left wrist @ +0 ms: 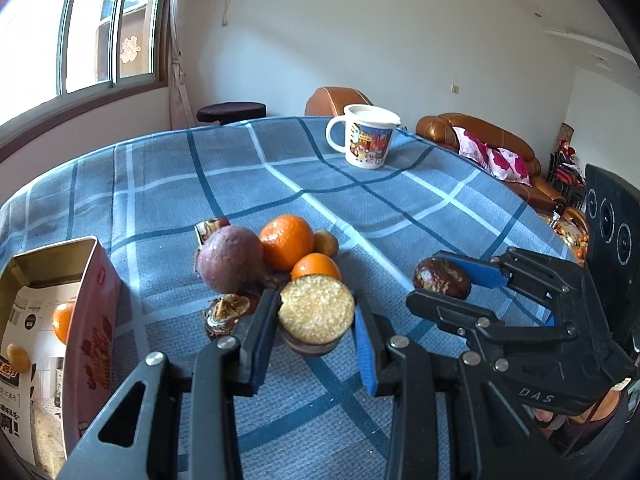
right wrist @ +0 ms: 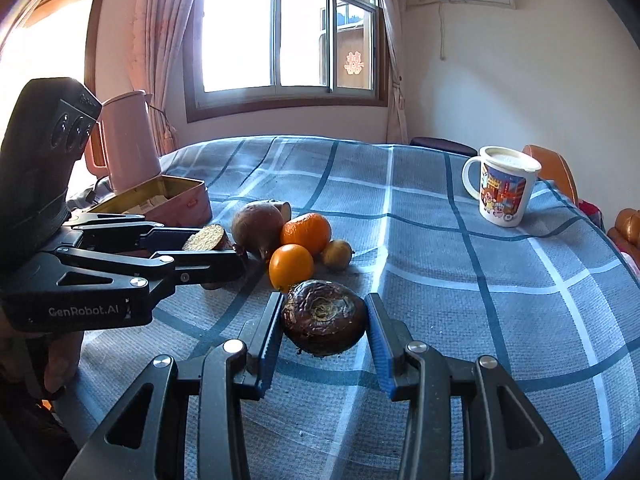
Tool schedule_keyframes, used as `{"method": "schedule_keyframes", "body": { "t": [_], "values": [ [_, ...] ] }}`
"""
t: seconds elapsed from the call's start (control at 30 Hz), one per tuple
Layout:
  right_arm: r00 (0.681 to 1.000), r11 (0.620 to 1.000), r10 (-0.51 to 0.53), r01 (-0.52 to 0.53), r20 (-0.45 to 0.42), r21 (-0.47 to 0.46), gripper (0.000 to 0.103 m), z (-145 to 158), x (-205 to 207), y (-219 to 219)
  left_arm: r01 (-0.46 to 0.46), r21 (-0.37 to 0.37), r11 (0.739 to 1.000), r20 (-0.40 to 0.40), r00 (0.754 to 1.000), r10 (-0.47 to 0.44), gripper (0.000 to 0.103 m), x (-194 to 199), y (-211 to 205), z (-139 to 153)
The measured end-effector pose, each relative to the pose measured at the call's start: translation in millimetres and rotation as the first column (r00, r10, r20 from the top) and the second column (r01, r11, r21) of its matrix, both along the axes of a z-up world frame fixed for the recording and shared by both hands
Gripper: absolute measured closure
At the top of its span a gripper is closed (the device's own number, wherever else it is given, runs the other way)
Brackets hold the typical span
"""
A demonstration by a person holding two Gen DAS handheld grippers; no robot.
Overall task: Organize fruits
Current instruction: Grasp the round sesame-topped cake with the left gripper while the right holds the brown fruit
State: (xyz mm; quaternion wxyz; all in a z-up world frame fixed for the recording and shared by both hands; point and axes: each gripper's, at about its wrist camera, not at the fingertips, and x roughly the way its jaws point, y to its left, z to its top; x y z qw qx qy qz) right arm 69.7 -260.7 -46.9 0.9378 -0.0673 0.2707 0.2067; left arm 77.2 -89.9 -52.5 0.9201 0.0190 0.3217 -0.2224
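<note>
Left wrist: left claw (left wrist: 316, 316) clamps halved fruit (left wrist: 316, 312); right claw (right wrist: 324, 320) clamps wrinkled dark fruit (right wrist: 324, 318).

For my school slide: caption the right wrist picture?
Right gripper clamps a dark fruit near oranges.

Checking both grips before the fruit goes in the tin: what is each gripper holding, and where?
Left gripper: halved fruit, pinched at its sides. Right gripper: dark wrinkled fruit, also pinched at its sides.

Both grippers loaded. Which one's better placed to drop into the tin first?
Left, probably. The left gripper grips a cut fruit half with the open tin beside it; the right gripper sits farther away.
</note>
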Motion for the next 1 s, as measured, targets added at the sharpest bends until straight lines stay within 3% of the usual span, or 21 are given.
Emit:
{"method": "schedule_keyframes", "body": {
  "t": [1.0],
  "values": [
    [0.993, 1.000, -0.007, 0.004, 0.114, 0.022, 0.061, 5.6, -17.8, -4.1, -0.056, -0.017, 0.998, 0.139, 0.989, 0.058, 0.065, -20.0, 9.2, 14.1]
  ]
}}
